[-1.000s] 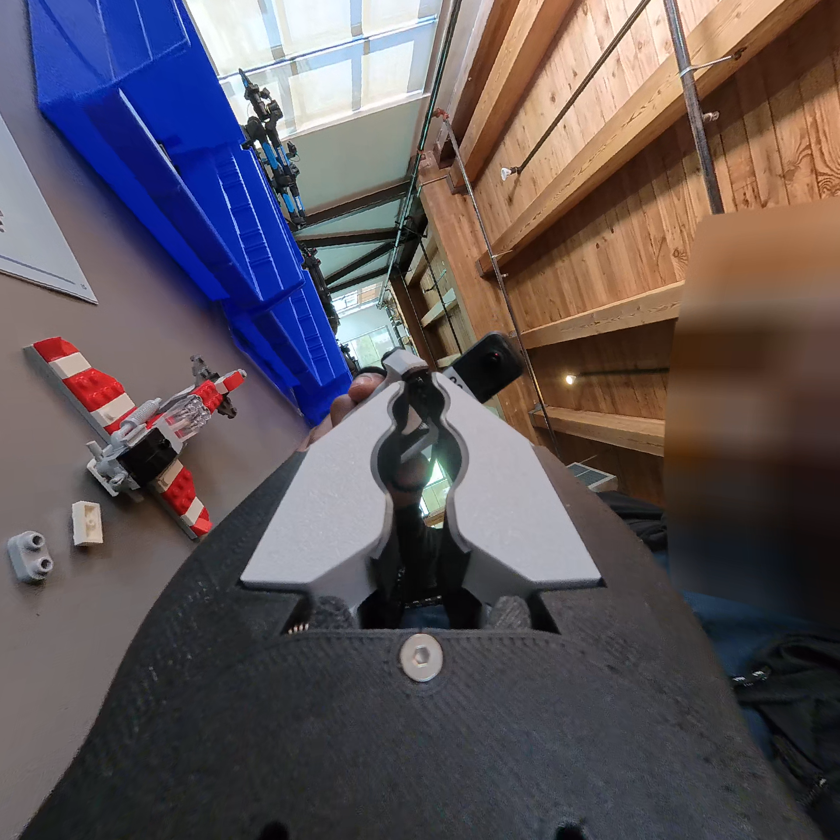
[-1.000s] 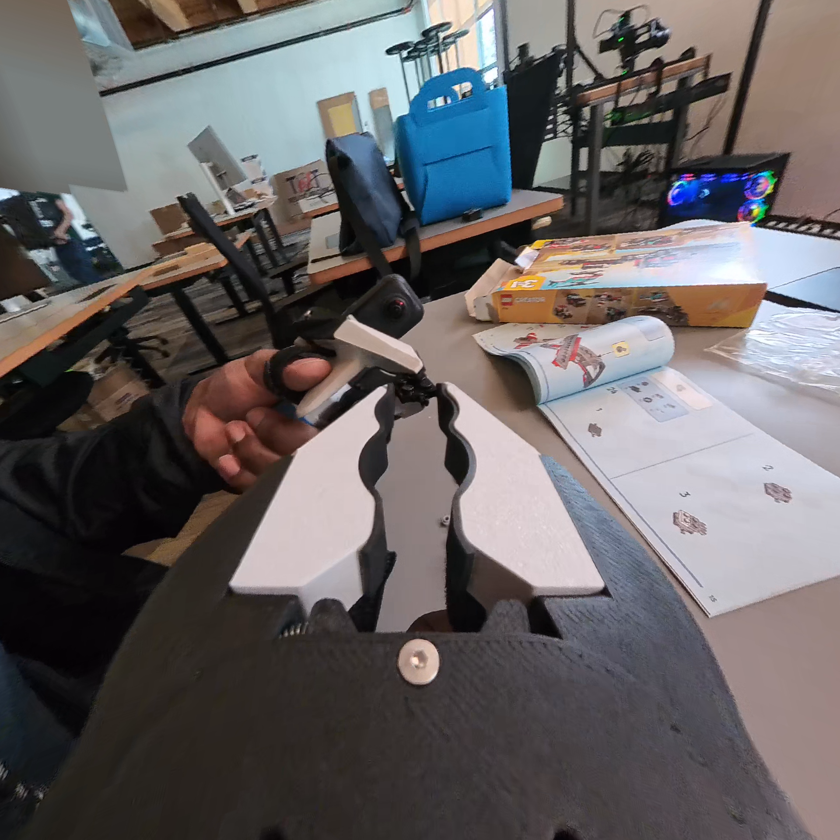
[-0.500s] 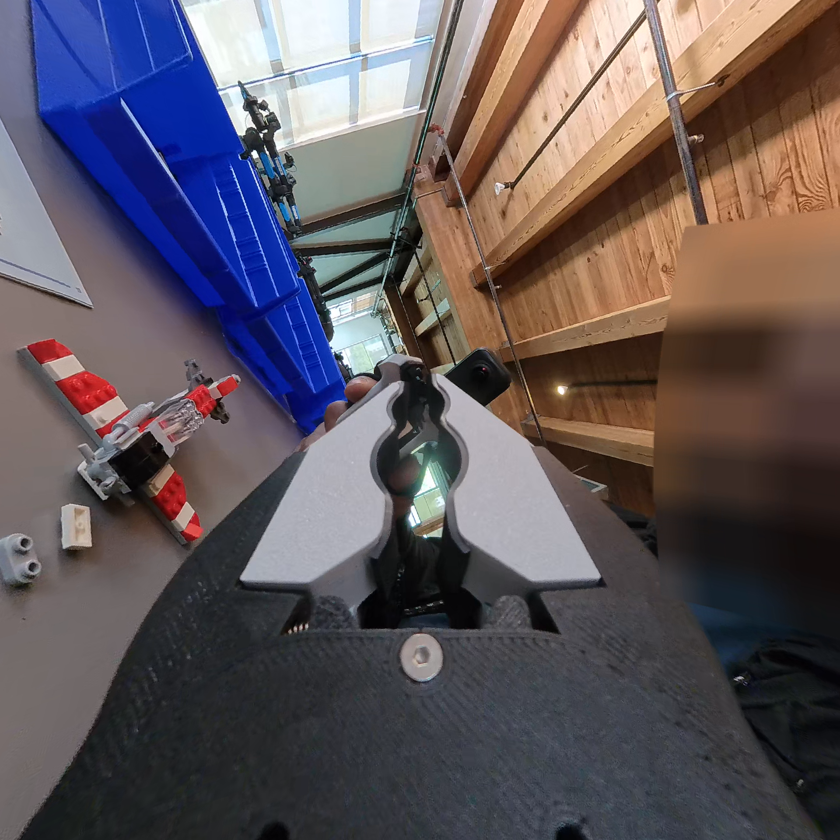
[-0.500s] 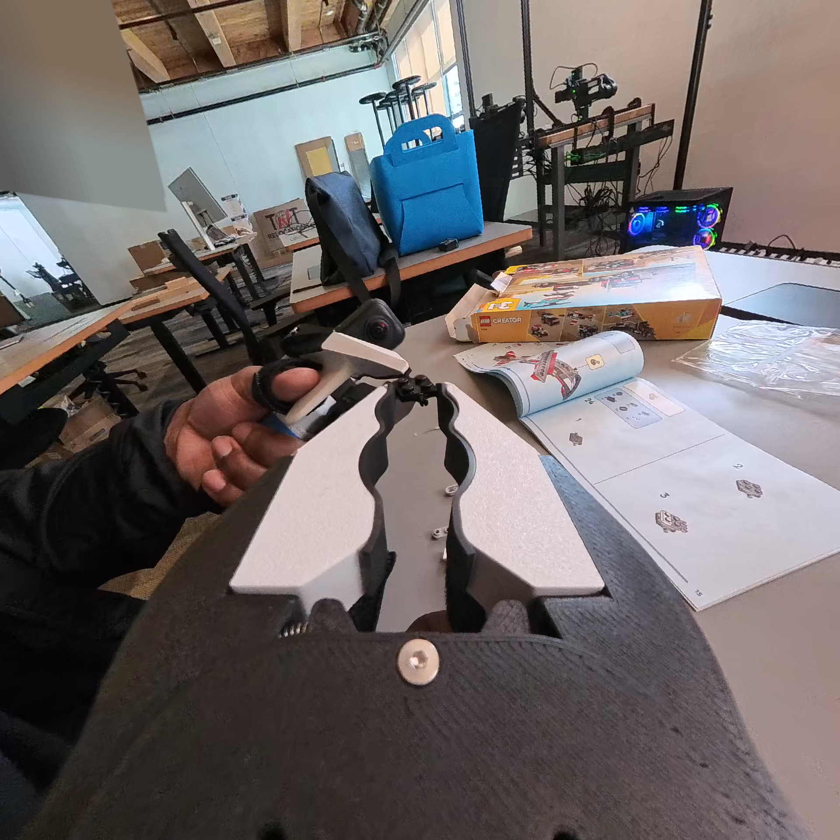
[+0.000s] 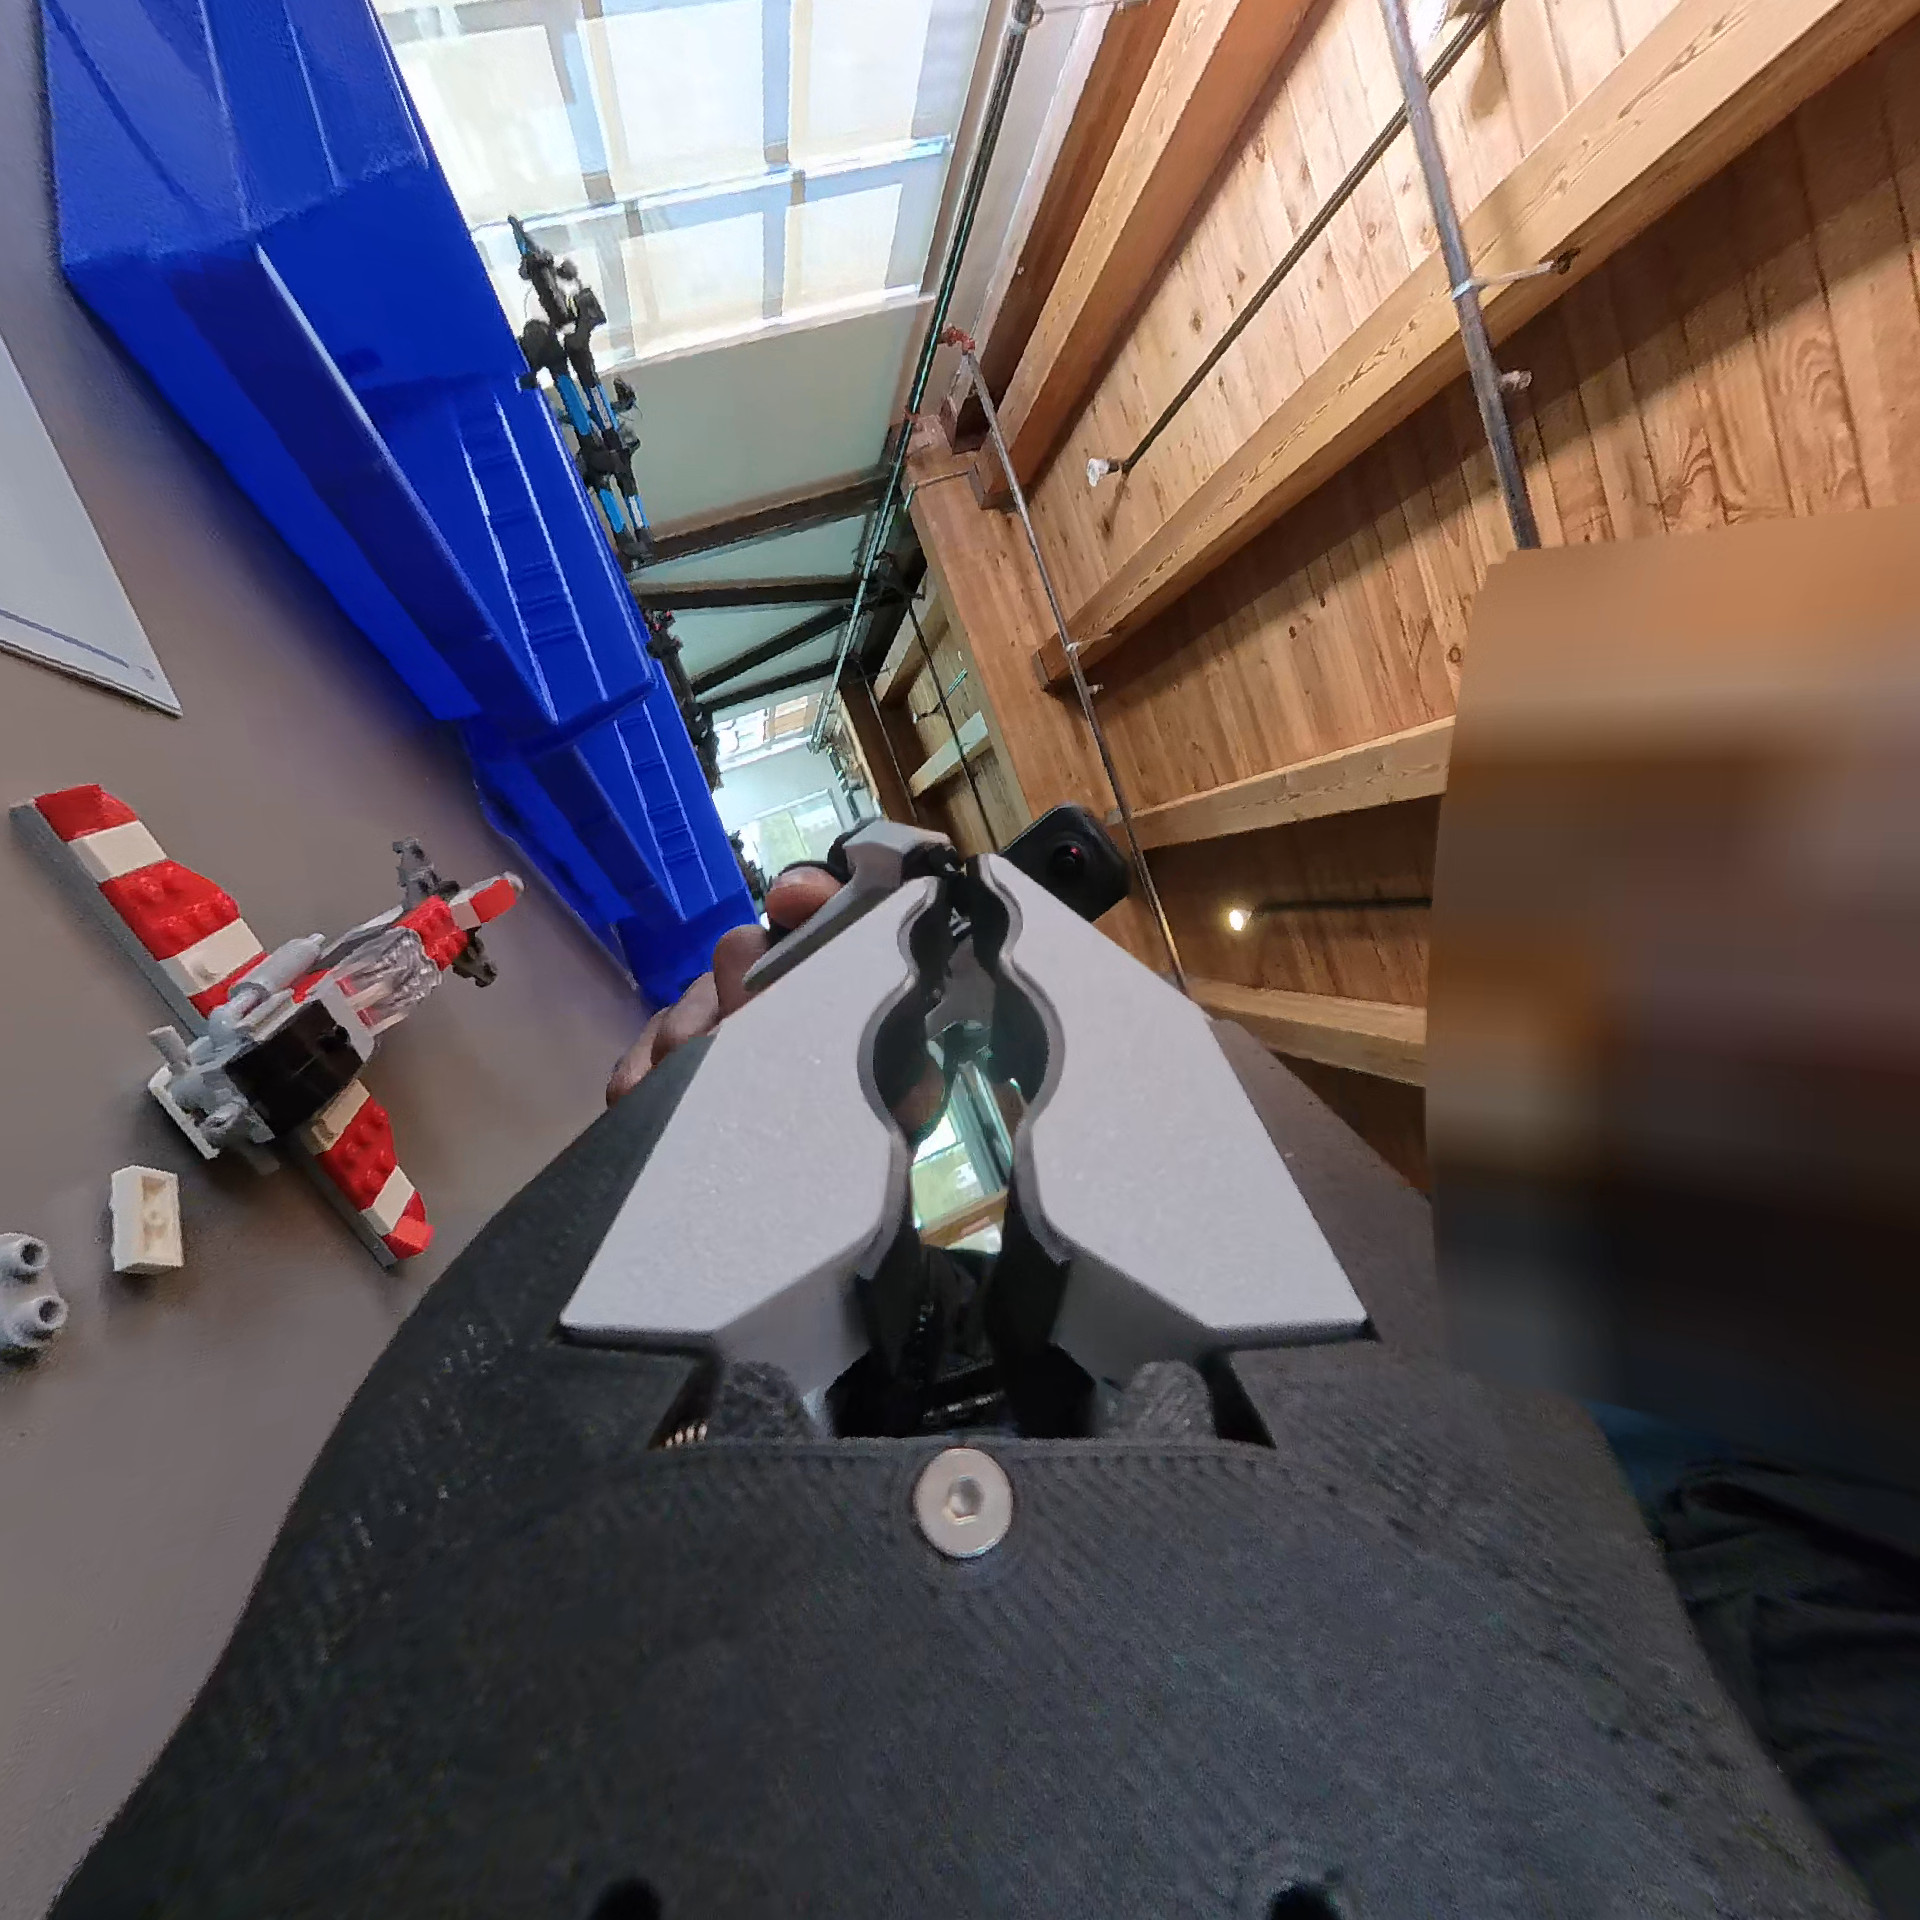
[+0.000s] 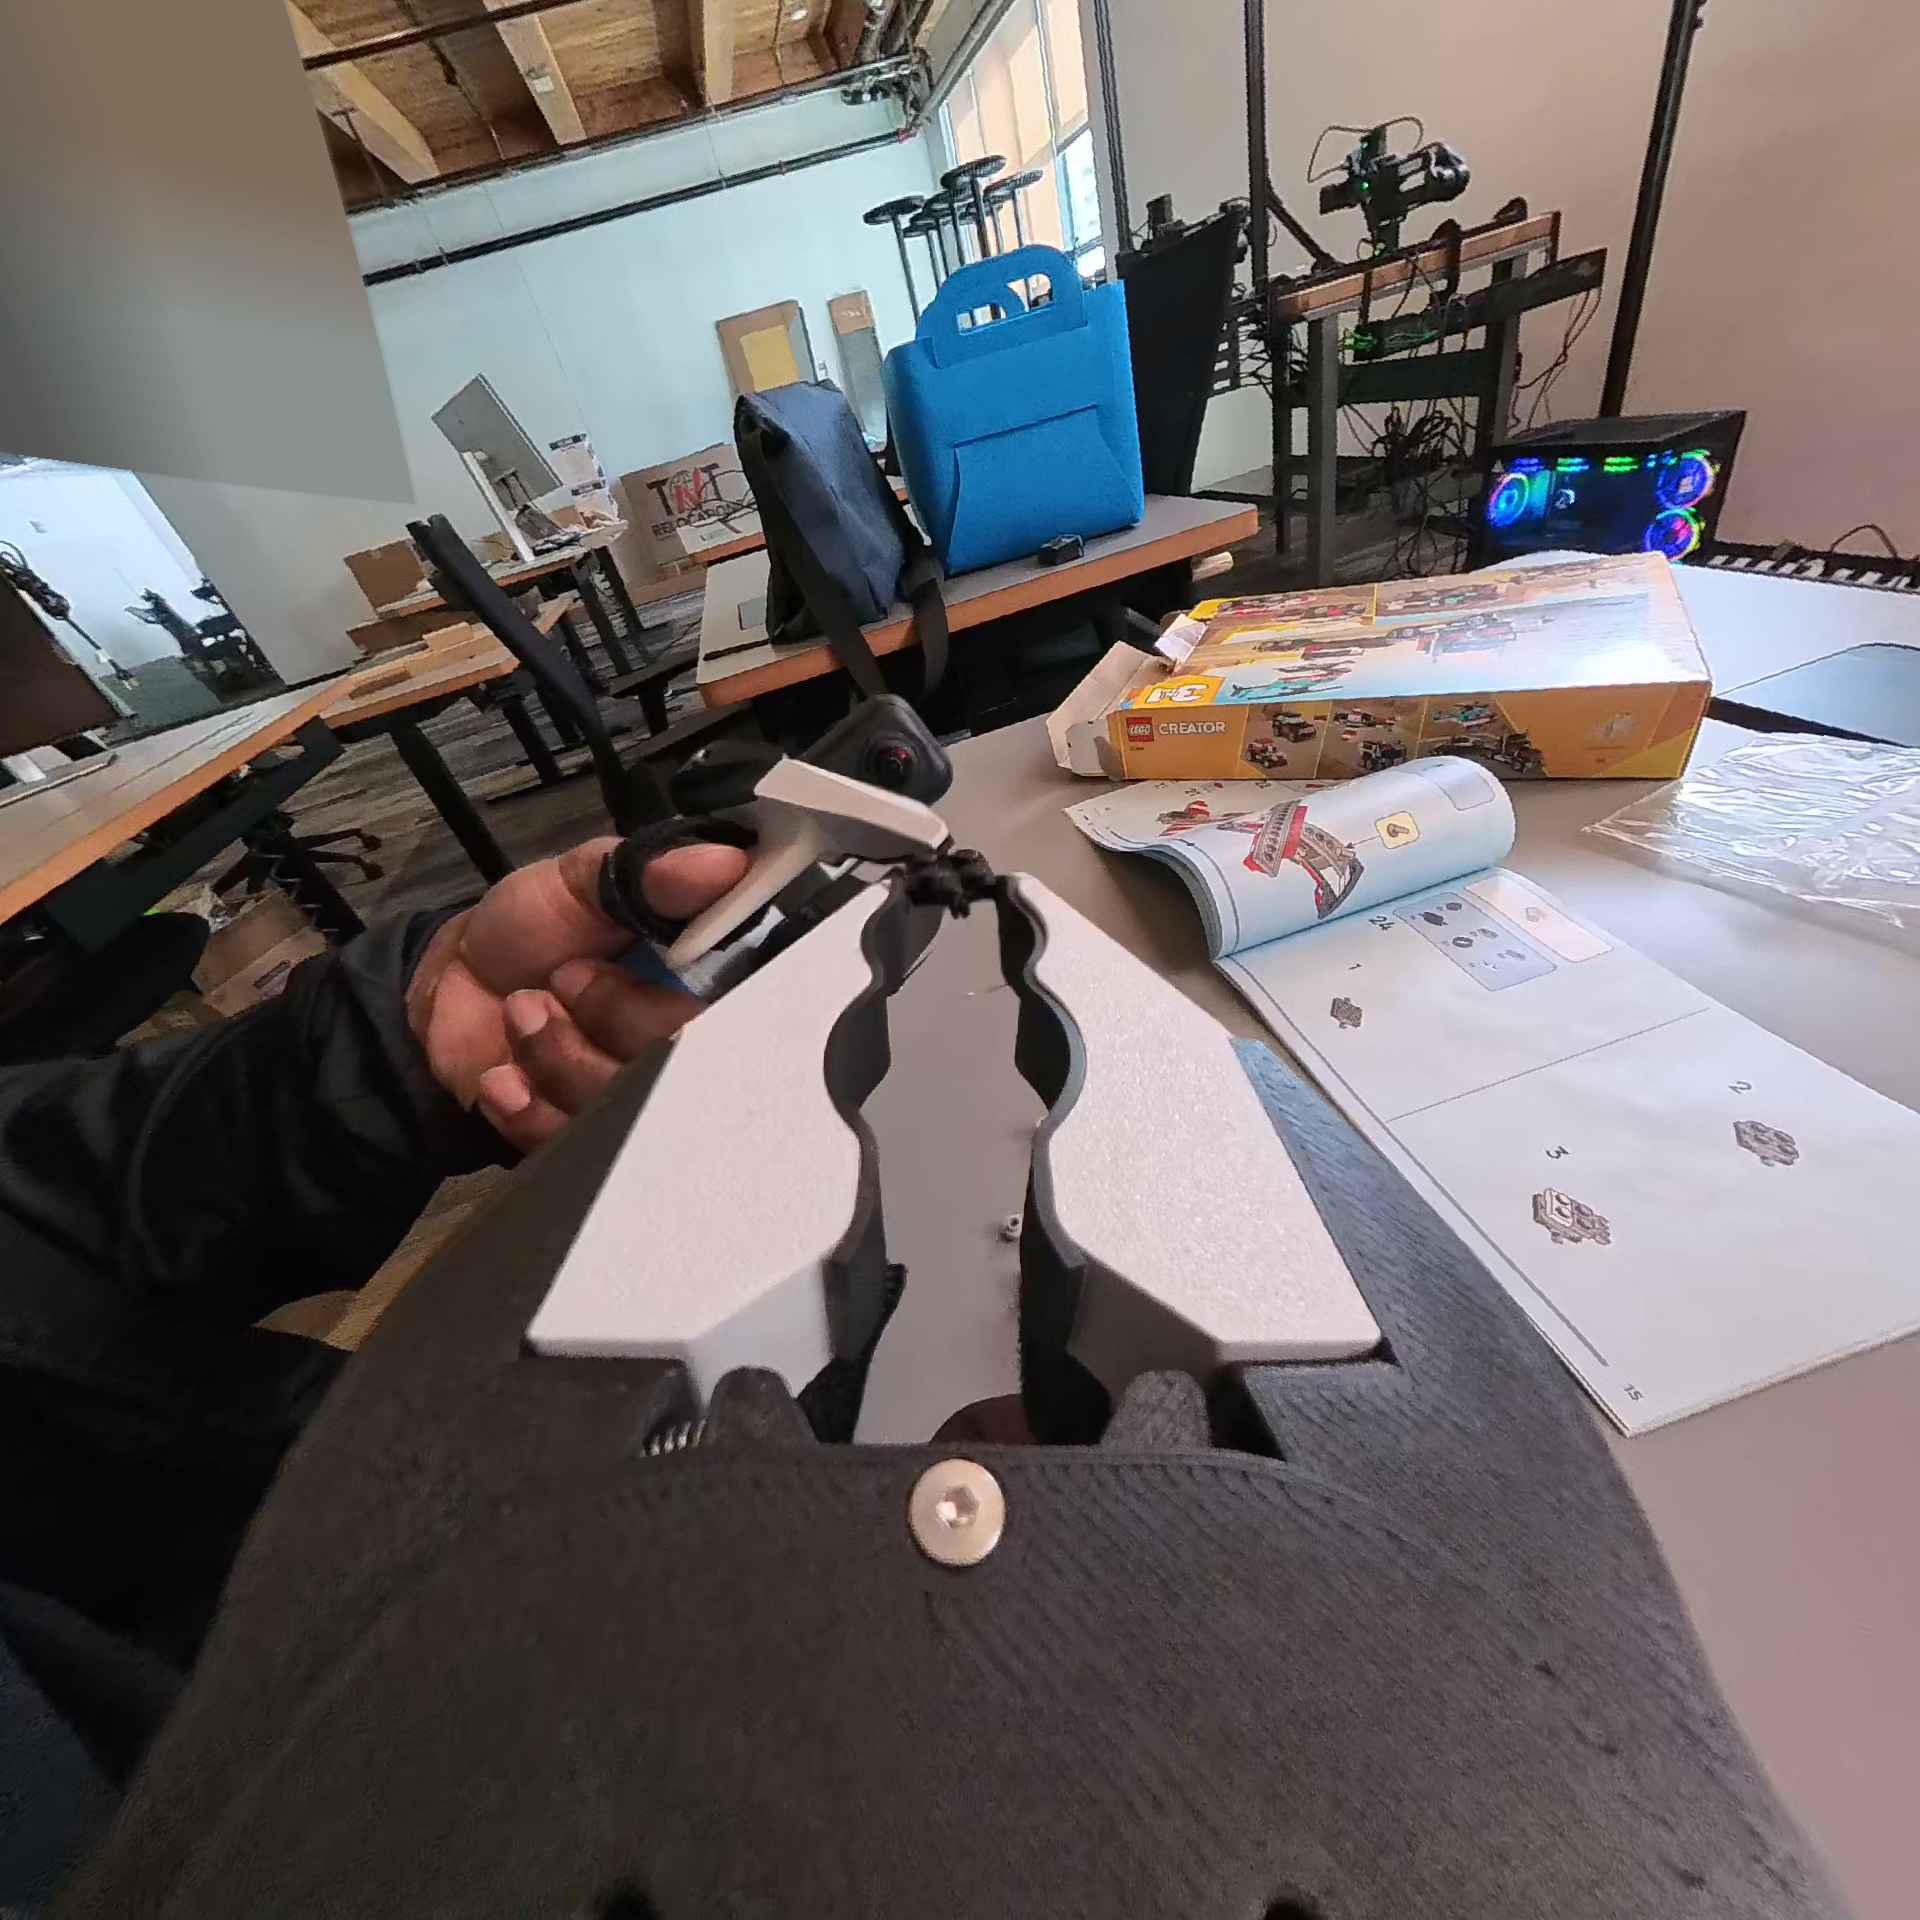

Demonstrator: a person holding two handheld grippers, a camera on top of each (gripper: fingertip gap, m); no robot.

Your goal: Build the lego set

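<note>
My two grippers meet tip to tip above the table's near edge. My right gripper (image 6: 948,883) is shut on a small black knobby lego piece (image 6: 951,881). My left gripper (image 5: 961,883) is shut on the same dark piece (image 5: 948,909), which is mostly hidden by the fingertips. In the right wrist view the left gripper's white finger (image 6: 852,821) touches the piece, with a hand (image 6: 540,987) behind it. A red and white lego plane (image 5: 281,1018) lies on the table, left of the left gripper.
A small white brick (image 5: 145,1218) and a grey two-stud piece (image 5: 26,1288) lie near the plane. Blue bins (image 5: 343,416) stand behind it. An open instruction booklet (image 6: 1507,1039), a lego box (image 6: 1403,686) and a clear plastic bag (image 6: 1787,821) lie to the right. Both grippers' tips are close together, under 4 cm apart. The small white brick (image 5: 145,1218) is about 15 cm from both grippers' fingertips.
Both grippers stay tip to tip on the black piece. They have drifted slightly together, and the right view has shifted so the booklet and box sit farther right.
</note>
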